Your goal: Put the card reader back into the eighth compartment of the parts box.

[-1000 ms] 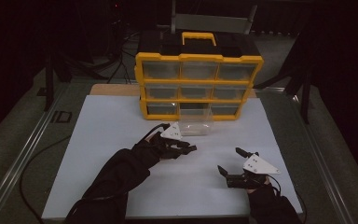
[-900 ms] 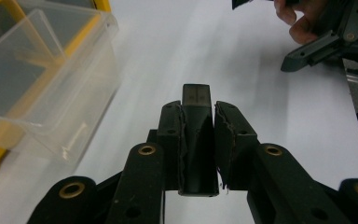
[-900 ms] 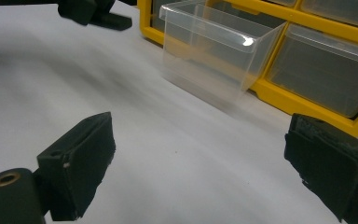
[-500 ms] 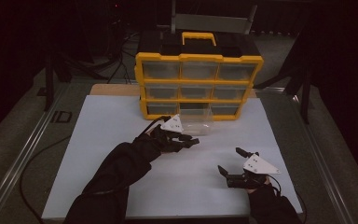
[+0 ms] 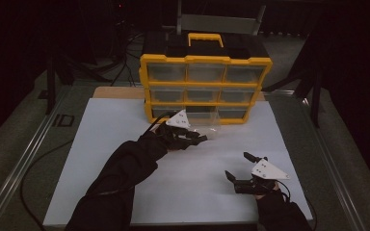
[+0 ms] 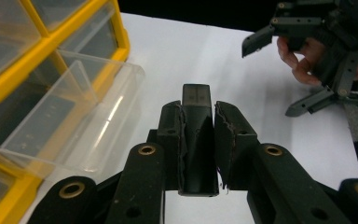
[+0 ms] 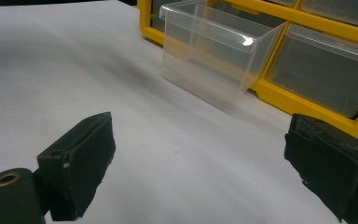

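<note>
My left gripper (image 6: 198, 112) is shut on a small black rectangular block (image 6: 196, 144), which stands upright between the pads. In the high view the left gripper (image 5: 197, 138) hovers just in front of a clear plastic drawer (image 5: 208, 123) pulled out of the bottom row of a yellow organizer (image 5: 204, 60). The same drawer (image 6: 74, 116) lies to the left of the held block and looks empty. My right gripper (image 5: 238, 164) rests low near the front right of the white sheet, open with nothing between its pads (image 7: 81, 158). It faces the drawer (image 7: 214, 51).
The organizer (image 7: 307, 107) has three rows of clear drawers and a black top with a yellow handle (image 5: 205, 38). A white sheet (image 5: 101, 159) covers the table. A cable (image 5: 43, 163) trails off its left side. The person's other hand and the right gripper (image 6: 303, 60) sit at upper right.
My left gripper has risen and moved away from the person toward the pulled-out drawer, still shut on the black block. The right gripper has stayed in place.
</note>
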`<state>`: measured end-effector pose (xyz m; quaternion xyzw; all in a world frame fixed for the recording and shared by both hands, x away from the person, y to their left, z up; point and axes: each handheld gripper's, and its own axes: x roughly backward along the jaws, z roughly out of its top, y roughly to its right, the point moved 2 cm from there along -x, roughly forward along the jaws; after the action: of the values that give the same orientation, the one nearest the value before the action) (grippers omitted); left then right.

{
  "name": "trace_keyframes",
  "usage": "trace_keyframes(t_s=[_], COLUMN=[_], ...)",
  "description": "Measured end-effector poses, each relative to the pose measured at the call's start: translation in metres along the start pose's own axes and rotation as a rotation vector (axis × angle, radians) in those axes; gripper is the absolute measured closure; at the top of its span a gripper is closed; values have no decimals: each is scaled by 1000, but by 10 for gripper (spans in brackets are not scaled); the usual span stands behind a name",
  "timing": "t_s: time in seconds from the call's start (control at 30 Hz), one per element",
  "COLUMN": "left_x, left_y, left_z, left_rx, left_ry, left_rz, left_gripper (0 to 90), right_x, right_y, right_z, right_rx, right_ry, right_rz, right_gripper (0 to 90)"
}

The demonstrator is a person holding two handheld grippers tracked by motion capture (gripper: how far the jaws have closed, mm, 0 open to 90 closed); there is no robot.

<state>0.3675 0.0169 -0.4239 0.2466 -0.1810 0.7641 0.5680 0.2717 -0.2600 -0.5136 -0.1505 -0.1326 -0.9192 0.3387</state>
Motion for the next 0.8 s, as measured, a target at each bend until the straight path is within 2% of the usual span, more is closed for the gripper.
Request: trace_keyframes(t_s=[0.17, 0.47, 0.8], left_x=[2, 0, -2], left_y=[-3, -7, -13], left_z=[8, 17, 25], left_rx=[-3, 17, 40], left_ry=[9, 30, 38], left_rz=[9, 23, 61], left_gripper=[739, 739, 739], right_x=[0, 0, 0], right_y=[0, 0, 0], right_z=[0, 0, 0], right_rx=[2, 2, 0], right_ry=[0, 4, 2], right_rz=[1, 2, 4], right_gripper=[82, 82, 82])
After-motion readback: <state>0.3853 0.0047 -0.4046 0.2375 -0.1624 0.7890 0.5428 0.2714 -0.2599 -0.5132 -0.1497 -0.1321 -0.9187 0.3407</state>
